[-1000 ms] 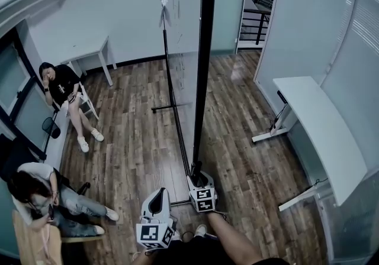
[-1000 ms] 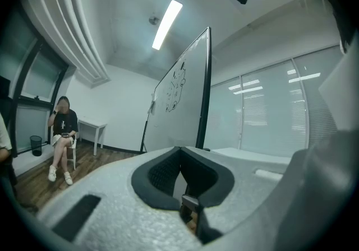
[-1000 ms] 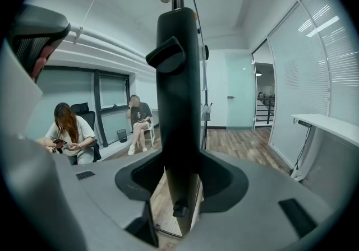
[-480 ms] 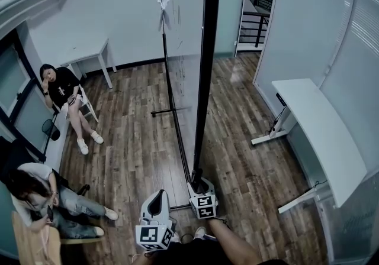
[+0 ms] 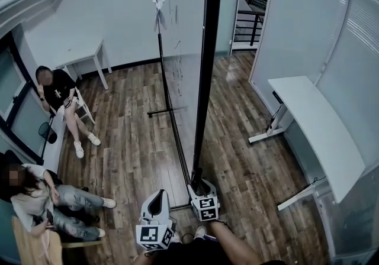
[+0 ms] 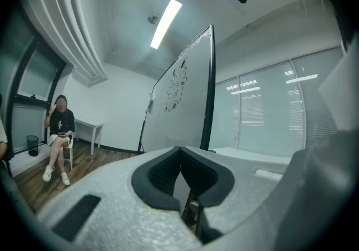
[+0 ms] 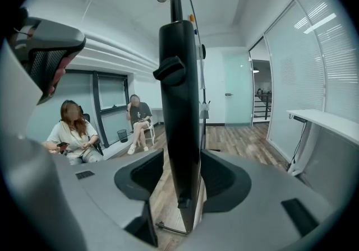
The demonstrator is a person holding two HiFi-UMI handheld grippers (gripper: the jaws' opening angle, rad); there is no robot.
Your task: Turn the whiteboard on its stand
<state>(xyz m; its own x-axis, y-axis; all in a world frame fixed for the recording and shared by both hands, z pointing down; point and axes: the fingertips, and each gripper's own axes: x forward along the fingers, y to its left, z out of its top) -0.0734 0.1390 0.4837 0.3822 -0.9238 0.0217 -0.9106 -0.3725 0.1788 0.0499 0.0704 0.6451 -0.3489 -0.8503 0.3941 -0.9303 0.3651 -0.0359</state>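
Note:
The whiteboard stands on its black stand, seen nearly edge-on in the head view, with its black side post running down toward me. My right gripper is shut on the bottom of that post, which fills the gap between the jaws in the right gripper view. My left gripper hangs just left of it, apart from the stand, with its jaws nearly together and nothing between them. In the left gripper view the whiteboard shows some drawing on its face.
Two people sit at the left, one on a chair and one nearer. A small white table stands by the far wall. A long white desk lines the right glass wall. A doorway opens behind the board.
The whiteboard's far edge has swung slightly to the left. My right gripper has stayed clamped on the post and the left gripper has barely moved.

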